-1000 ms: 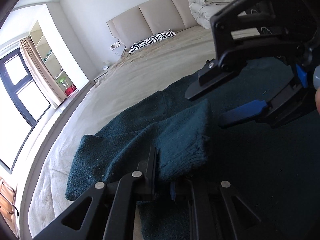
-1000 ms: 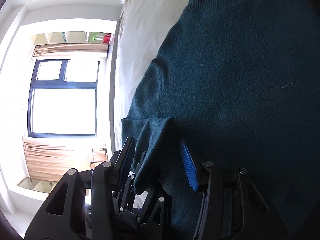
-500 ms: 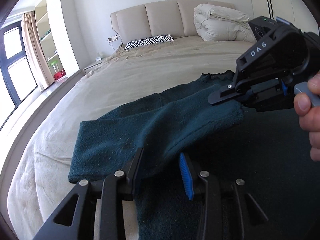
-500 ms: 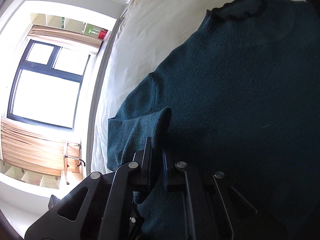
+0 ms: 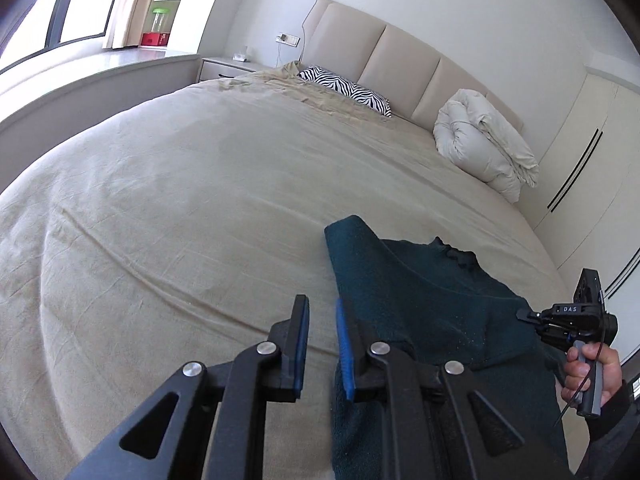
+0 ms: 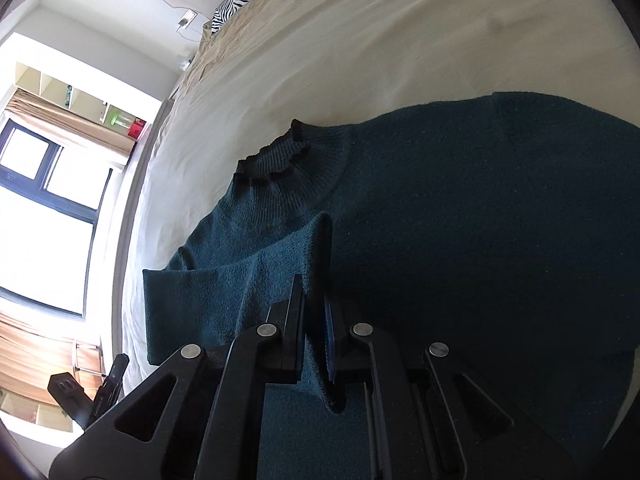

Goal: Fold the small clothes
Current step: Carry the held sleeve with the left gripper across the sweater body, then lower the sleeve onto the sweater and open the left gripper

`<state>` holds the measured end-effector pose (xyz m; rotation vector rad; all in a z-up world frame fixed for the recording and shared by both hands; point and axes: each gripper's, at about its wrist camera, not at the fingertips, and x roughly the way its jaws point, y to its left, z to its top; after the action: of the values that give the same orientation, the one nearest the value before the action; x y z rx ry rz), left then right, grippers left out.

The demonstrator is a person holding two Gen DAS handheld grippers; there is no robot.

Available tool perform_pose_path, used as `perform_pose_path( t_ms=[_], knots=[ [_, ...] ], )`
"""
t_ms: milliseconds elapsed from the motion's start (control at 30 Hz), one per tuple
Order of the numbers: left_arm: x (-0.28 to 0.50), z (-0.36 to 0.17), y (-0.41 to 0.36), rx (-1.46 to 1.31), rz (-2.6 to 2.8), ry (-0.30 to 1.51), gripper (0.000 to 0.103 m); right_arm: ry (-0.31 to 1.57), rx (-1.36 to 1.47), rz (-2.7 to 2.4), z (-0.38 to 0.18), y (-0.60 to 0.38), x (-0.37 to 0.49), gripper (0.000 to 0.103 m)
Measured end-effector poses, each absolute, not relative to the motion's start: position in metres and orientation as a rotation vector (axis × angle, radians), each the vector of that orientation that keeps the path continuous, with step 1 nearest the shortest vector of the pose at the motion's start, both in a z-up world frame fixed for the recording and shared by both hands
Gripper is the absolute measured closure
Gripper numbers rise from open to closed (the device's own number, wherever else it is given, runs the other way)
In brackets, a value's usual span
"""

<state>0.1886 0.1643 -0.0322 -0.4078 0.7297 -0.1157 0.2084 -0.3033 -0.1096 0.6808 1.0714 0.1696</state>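
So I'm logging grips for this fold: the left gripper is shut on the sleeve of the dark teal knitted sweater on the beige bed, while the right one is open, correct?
Reversed. In the right wrist view the right gripper is shut on the sleeve of the dark teal knitted sweater; in the left wrist view the left gripper is open over the beige bed.

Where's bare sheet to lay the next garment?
Bare bed sheet runs left of the sweater, up to the zebra pillow and rolled duvet. Crowded: both tools work around the sweater.
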Motion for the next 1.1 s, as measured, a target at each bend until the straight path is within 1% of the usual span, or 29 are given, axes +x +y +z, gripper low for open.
perform_pose_path(
  t_ms=[133, 200, 333, 467, 733, 967, 1100],
  knots=[
    [0.209, -0.027, 0.166, -0.436, -0.143, 0.726, 0.087, 1.063, 0.688, 0.124, -0.116, -0.321, 0.204, 0.096],
    [0.218, -0.027, 0.164, -0.439, -0.160, 0.736, 0.090, 1.060, 0.699, 0.103, -0.119, -0.327, 0.203, 0.096],
    [0.235, -0.035, 0.155, -0.456, -0.200, 0.763, 0.091, 1.055, 0.705, 0.073, -0.128, -0.323, 0.198, 0.096],
    [0.251, -0.045, 0.146, -0.484, -0.232, 0.789, 0.091, 1.052, 0.701, 0.065, -0.131, -0.332, 0.173, 0.096],
    [0.285, -0.061, 0.128, -0.454, -0.280, 0.842, 0.091, 1.068, 0.716, 0.052, -0.139, -0.339, 0.155, 0.096],
    [0.306, -0.074, 0.117, -0.401, -0.291, 0.889, 0.091, 1.066, 0.702, 0.058, -0.144, -0.340, 0.157, 0.096],
    [0.319, -0.091, 0.108, -0.368, -0.278, 0.940, 0.091, 1.072, 0.696, 0.055, -0.146, -0.342, 0.155, 0.096]
  ],
)
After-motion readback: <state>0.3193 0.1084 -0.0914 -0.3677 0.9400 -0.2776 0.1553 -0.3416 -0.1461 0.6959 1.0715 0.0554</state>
